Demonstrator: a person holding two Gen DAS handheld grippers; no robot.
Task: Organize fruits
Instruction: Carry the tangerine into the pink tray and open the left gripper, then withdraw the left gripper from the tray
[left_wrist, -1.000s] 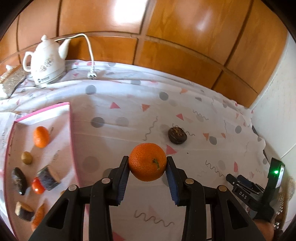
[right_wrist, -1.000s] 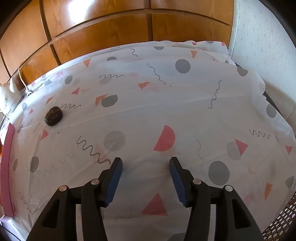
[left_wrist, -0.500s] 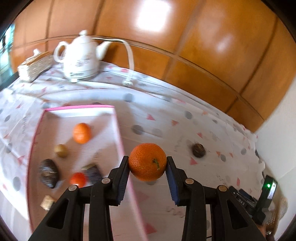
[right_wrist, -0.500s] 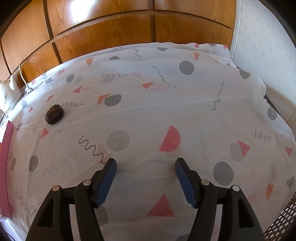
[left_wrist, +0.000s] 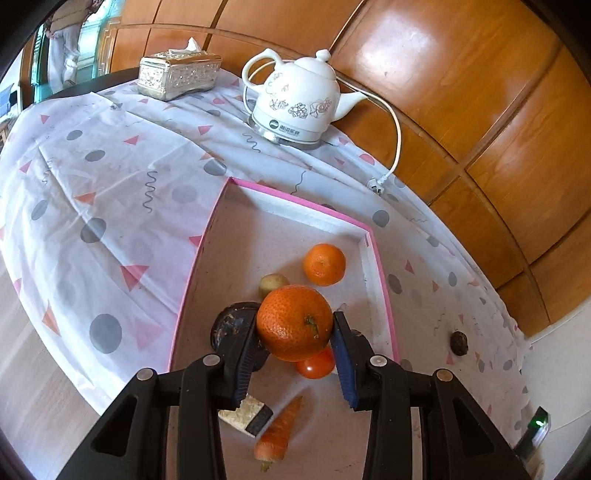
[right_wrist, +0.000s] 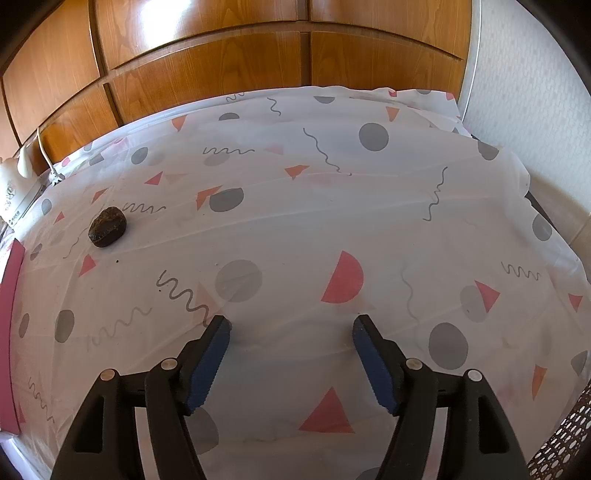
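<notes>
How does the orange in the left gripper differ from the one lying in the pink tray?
The held orange is clamped between the left gripper pads above the tray; the tray orange lies free on the pink tray floor. The held orange looks bigger, though it is closer to the camera. Its green stem end faces the lens; the tray orange shows only a small pale mark. Both are round with orange peel.

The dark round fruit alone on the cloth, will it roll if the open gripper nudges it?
The dark fruit looks lumpy and slightly flattened, so it would probably wobble rather than roll far. The tablecloth is wrinkled, which likely slows it. It seems small and light.
</notes>
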